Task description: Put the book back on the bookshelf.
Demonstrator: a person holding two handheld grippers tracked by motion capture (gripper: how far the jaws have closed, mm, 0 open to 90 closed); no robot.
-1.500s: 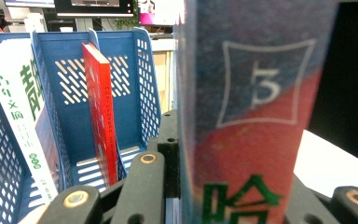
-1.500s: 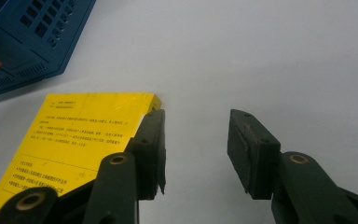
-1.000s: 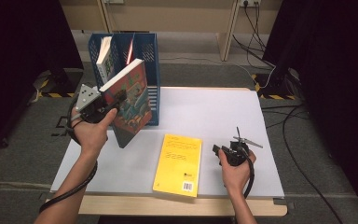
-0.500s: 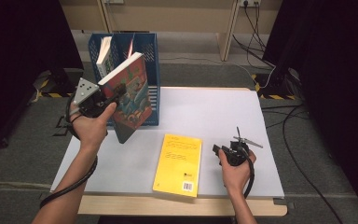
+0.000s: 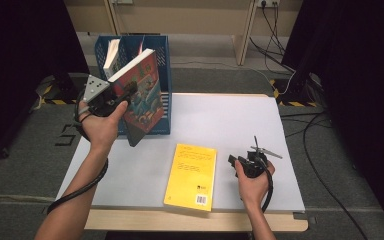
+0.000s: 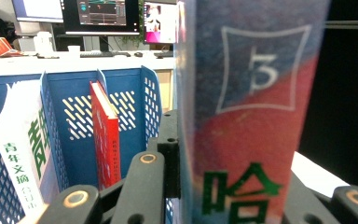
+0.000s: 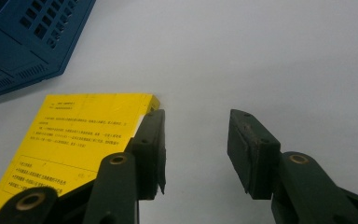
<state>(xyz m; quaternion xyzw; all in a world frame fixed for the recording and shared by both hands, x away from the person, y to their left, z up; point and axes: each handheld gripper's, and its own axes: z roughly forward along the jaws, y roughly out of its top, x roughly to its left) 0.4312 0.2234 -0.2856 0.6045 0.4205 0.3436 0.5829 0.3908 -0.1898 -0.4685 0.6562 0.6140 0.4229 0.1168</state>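
where the high view looked down on the table [image 5: 230, 125], the left gripper [image 5: 126, 95] sat in the upper left of the frame, its jaws clamped on a red and blue book [image 5: 142, 97] held upright and tilted in the air, just in front of the blue file rack [image 5: 164, 65]. a white book [image 5: 112, 54] stood in the rack's left slot. a yellow book [image 5: 192, 175] lay flat at lower centre, and the right gripper [image 5: 232, 161] rested on the table just beside its right edge, apart from it.

in the left gripper view, the held book's spine [image 6: 251, 112] rose through the middle and right of the frame with the jaws closed against it on both sides. to the left, the rack [image 6: 79, 112] held the white book [image 6: 23, 154] and a thin red book [image 6: 106, 135] in separate slots, with free room in the slot right of the red one.

in the right gripper view, the jaws stood wide with nothing between them, and the yellow book's corner [image 7: 74, 135] lay at lower left on the white table [image 7: 261, 56].

the held book looked like a stiff paperback of moderate weight, with a glossy cover that could slip. a firm pinch close to the spine, near mid-height, seemed the safest hold for sliding it into a slot.
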